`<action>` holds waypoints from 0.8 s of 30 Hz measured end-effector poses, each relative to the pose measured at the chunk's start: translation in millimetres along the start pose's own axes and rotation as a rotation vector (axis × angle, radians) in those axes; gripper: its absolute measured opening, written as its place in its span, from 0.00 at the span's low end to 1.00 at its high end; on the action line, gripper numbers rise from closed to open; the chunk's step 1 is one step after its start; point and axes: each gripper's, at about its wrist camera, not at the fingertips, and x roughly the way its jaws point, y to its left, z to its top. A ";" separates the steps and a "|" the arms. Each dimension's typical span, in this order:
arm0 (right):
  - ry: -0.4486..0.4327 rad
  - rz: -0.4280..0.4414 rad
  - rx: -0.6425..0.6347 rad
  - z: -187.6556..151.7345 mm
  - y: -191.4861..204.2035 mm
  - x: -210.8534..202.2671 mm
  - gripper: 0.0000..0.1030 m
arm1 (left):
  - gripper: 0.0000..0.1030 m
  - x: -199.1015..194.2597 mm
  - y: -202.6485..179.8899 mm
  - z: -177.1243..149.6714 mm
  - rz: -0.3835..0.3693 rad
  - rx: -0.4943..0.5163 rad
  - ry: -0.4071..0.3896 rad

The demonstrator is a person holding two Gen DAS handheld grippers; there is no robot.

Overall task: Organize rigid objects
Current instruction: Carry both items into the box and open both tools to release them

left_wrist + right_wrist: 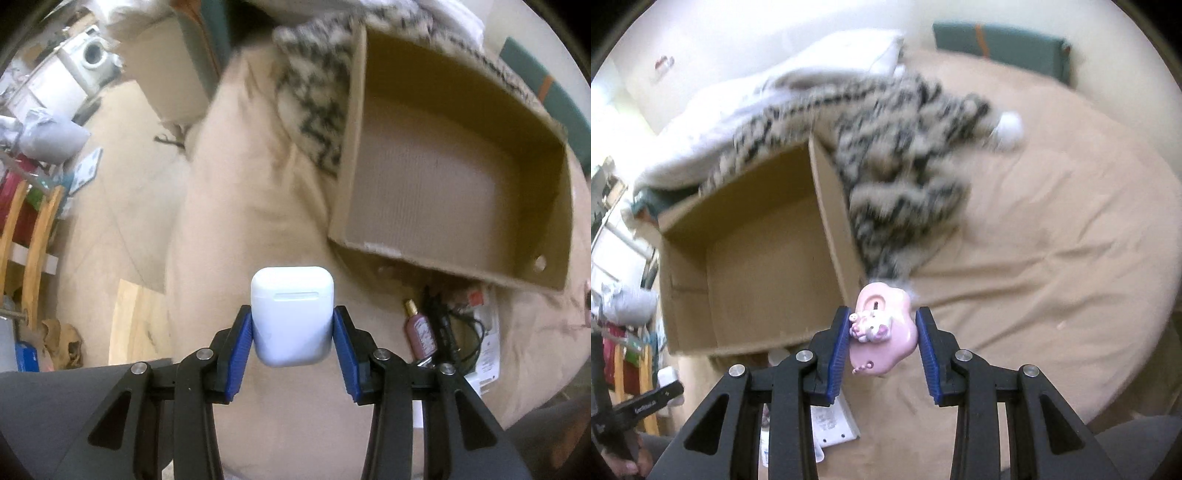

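My left gripper is shut on a white earbud case, held above the beige bed near the front-left corner of an open cardboard box whose inside looks bare. My right gripper is shut on a pink flower-shaped trinket with a small cat figure on top, lifted just past the right wall of the same cardboard box. On the bed below the box lie a small maroon bottle, a black cable and a white paper packet.
A black-and-cream patterned blanket drapes behind and beside the box, with white pillows beyond it. White papers lie on the beige bedsheet under my right gripper. Wooden rails and floor clutter stand left of the bed.
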 end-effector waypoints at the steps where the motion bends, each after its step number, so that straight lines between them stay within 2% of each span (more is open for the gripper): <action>1: -0.020 0.011 0.010 5.7 -4.4 -5.8 0.36 | 0.38 -10.1 1.5 0.5 -0.003 -0.004 -0.026; 7: -0.089 0.107 0.014 33.2 -5.7 -26.3 0.36 | 0.38 -57.3 4.8 16.9 0.005 -0.005 -0.149; 13: -0.117 0.166 -0.052 51.2 22.5 -26.8 0.36 | 0.38 -76.9 -14.4 45.4 0.003 0.054 -0.235; 18: -0.118 0.226 -0.151 60.4 55.7 -10.0 0.36 | 0.38 -70.9 -44.0 73.4 -0.038 0.107 -0.248; 21: -0.087 0.283 -0.192 60.7 70.5 12.2 0.36 | 0.38 -63.3 -71.9 84.3 -0.039 0.179 -0.275; 24: -0.070 0.295 -0.227 52.3 79.0 31.6 0.36 | 0.38 -44.7 -94.3 89.4 -0.049 0.231 -0.271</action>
